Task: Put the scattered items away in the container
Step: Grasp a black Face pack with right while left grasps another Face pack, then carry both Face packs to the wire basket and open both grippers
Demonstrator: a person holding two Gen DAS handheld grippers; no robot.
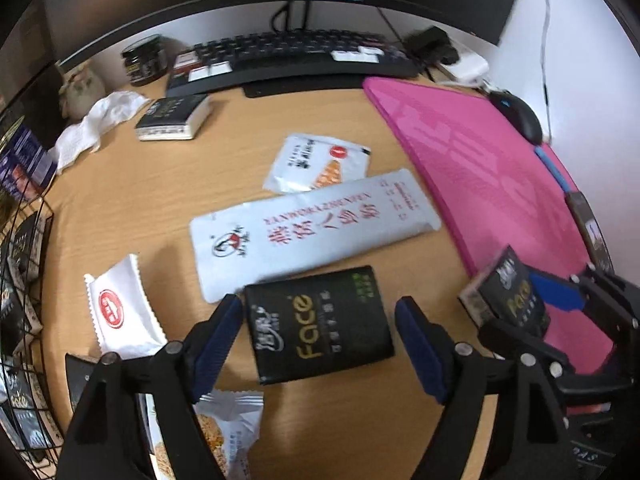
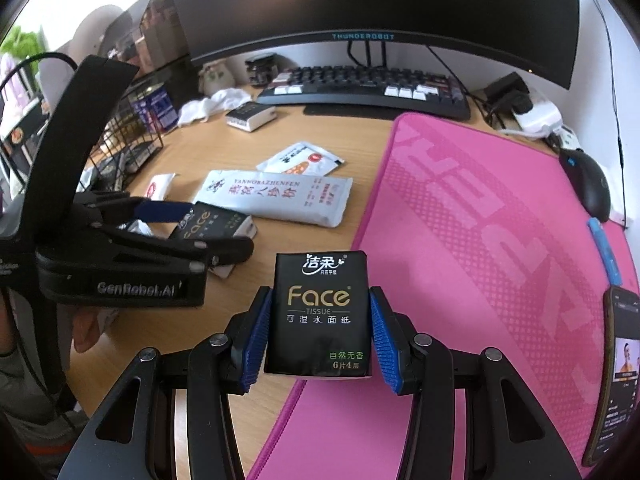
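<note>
Our right tool [image 2: 318, 334] clamps black tissue pack [image 2: 318, 312] between blue pads, pack upright, raised over near edge of pink mat [image 2: 480, 240]. Our left tool [image 1: 320, 344] spread wide, pads either side of second black tissue pack [image 1: 320, 324], not touching it; that pack flat on wooden surface [image 1: 160, 208], its far edge just over long white sachet [image 1: 316, 228]. Smaller white sachet [image 1: 316, 164] behind, red-logo packet [image 1: 120, 312] at left. Wire basket [image 2: 128, 132] at far left already holds packs.
</note>
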